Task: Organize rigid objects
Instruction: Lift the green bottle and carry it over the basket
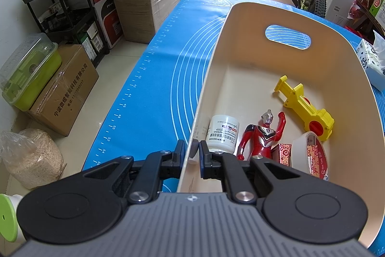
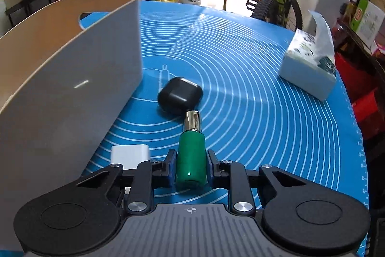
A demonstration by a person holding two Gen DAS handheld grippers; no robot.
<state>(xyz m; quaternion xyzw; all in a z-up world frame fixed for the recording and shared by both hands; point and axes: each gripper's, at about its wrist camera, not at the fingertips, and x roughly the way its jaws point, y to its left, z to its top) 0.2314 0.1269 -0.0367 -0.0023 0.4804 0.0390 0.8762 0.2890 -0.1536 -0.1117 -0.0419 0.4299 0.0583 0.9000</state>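
- Left gripper [image 1: 192,153] is clamping its jaws on the thin near wall of the bin [image 1: 247,16], steadying it on the counter [image 2: 240,64].
- Inside the bin, a white jar [image 1: 222,133], red figure [image 1: 261,135], yellow toy [image 1: 305,107] and tape roll [image 1: 310,153] are lying loose.
- Right gripper [image 2: 191,165] is closing its jaws on the bottle [image 2: 191,155], lying at 12 o'clock from the camera: glossy green body, chrome cap.
- A matte black case [image 2: 180,95] is touching the cap; a white block [image 2: 130,155] is sitting at 9 o'clock.
- Risk: the slick, round bottle is likely slipping or rolling out if gripped off-centre, nudging the case.
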